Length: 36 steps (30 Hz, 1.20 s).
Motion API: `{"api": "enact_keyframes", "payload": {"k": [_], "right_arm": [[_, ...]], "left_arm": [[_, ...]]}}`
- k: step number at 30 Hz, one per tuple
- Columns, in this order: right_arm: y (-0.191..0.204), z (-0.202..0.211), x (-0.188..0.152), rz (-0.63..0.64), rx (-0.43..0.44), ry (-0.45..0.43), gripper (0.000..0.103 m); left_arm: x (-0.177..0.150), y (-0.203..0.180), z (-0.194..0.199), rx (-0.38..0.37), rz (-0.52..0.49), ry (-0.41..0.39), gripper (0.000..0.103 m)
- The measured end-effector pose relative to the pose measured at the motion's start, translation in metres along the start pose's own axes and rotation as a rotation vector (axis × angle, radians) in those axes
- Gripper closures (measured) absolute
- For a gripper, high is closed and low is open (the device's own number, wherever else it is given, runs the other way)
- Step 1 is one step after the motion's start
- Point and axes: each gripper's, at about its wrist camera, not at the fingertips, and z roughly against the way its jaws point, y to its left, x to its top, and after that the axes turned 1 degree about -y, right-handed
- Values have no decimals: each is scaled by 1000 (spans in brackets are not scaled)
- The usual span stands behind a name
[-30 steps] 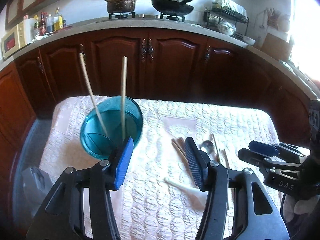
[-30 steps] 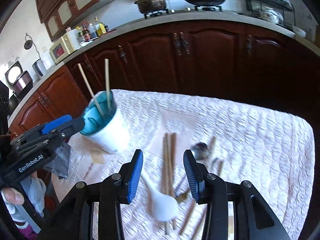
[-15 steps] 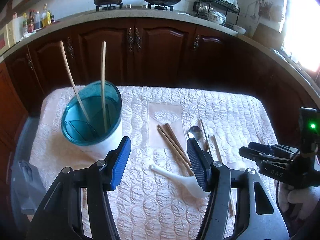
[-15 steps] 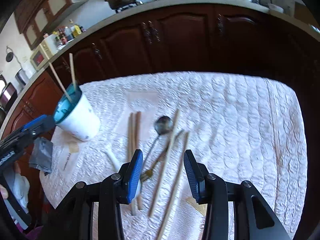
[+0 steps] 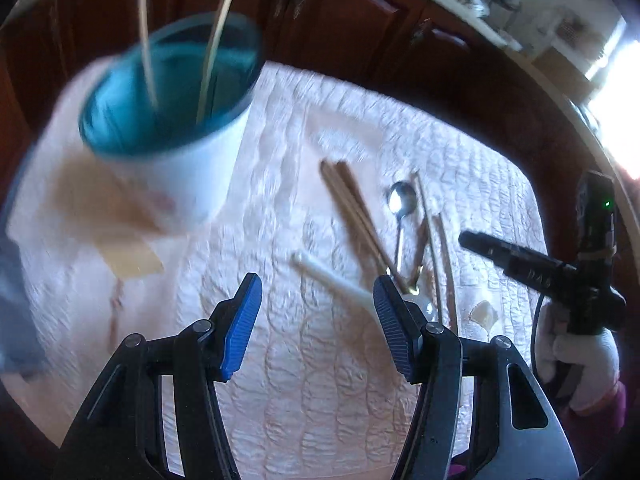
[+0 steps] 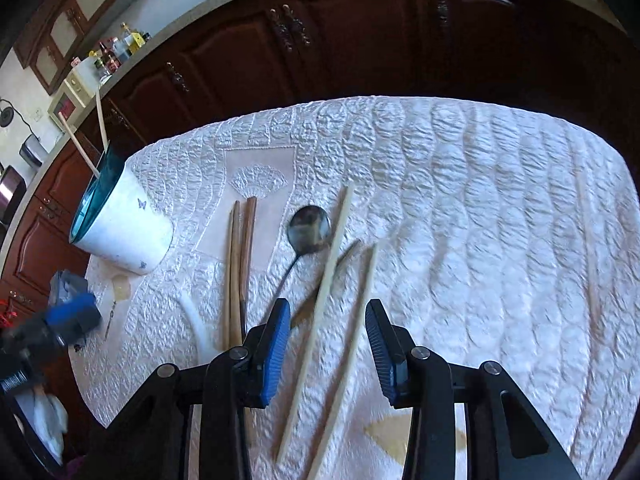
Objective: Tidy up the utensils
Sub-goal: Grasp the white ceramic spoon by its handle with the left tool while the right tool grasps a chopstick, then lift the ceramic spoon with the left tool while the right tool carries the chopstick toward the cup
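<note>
A: Entry. Right gripper (image 6: 327, 342) is above the quilted tablecloth (image 6: 480, 220), jaws parted, nothing clamped. Two pale chopsticks (image 6: 334, 276) lie flat on the cloth and run through the gap between its pads.

B: Their long axis?

A: Near-to-far, tilted slightly right at the far end, so roughly in line with the gripper's pointing direction. My judgement: the jaws would close across both sticks without much wrist roll.

B: Left gripper?

A: Left gripper (image 5: 318, 322) is spread wide, its jaws just opened further, and they are empty. The white ceramic spoon (image 5: 332, 280) lies just beyond its right pad, handle pointing far-left.

B: Other items?

A: Dark wooden chopsticks (image 6: 239, 264) and a metal spoon (image 6: 308, 230) lie left of the pale pair. The teal-lined holder cup (image 6: 120, 232) stands far left with two chopsticks already in it.

B: Which hand is nearer the pale pair?

A: The right, clearly. The left is closer to the cup.
</note>
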Motion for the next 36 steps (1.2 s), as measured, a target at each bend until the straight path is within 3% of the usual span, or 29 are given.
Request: {"api": "enact_keyframes", "payload": {"k": [7, 20, 23, 25, 28, 36], "right_arm": [[-4, -30, 26, 4, 20, 46, 71], [-22, -81, 69, -71, 55, 98, 84], [-29, -89, 74, -105, 79, 102, 92], [-31, -92, 75, -114, 77, 105, 95], [-30, -91, 73, -109, 77, 96, 96], [-32, -43, 66, -85, 111, 6, 97]], "left_arm": [[-1, 8, -34, -35, 131, 80, 45], [12, -1, -76, -5, 158, 134, 49], [14, -4, -83, 10, 144, 136, 58], [16, -7, -86, 23, 120, 128, 76], [18, -6, -89, 14, 106, 127, 93], [20, -3, -55, -29, 54, 65, 94]]}}
